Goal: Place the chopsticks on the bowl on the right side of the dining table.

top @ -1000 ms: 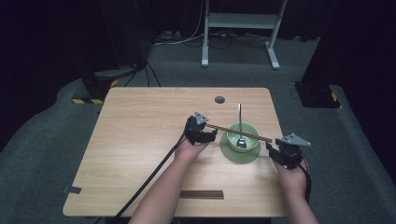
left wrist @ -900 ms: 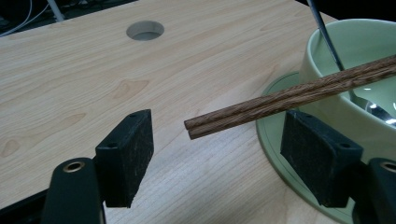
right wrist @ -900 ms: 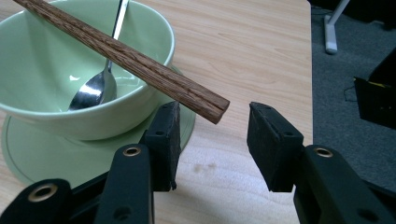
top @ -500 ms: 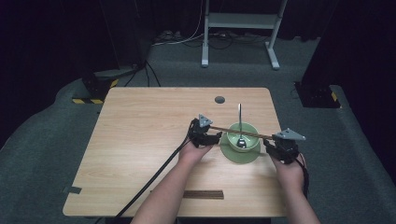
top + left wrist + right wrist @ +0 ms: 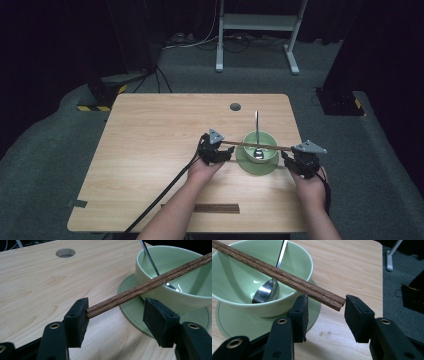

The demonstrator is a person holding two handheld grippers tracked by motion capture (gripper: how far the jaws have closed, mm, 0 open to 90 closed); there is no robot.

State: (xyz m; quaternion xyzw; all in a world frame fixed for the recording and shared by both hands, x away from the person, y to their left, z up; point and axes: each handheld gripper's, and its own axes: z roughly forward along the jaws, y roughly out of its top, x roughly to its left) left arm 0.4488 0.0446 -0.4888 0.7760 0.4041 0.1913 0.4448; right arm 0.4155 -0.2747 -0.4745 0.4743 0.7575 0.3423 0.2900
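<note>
High view: pair of chopsticks (image 5: 256,146) lies level across the rim of a green bowl (image 5: 260,145), which sits on a matching saucer (image 5: 243,163) w/ a spoon (image 5: 256,135) leaning inside; left tongs (image 5: 221,156) at one end, right tongs (image 5: 287,161) at the other, both forearms coming up from the near edge of the tabletop (image 5: 150,145), hands low and roughly level. Looks like the step is squaring up / settling the sticks on the bowl – a judgement, not certain. Left gripper view: the chopsticks' (image 5: 150,283) end touches the left pad, the other pad stands well clear, so the left tongs (image 5: 116,315) are half open w/ the sticks between them, not pinched; jaws have just been closing. Right gripper view: right tongs (image 5: 325,308) medium-wide, stick ends (image 5: 337,303) between the pads, very near the right-hand one – contact there can't be told, no squeeze seen. Next move prob. needs both ends nudged evenly so the pair stays balanced on the rim and doesn't roll off.
</note>
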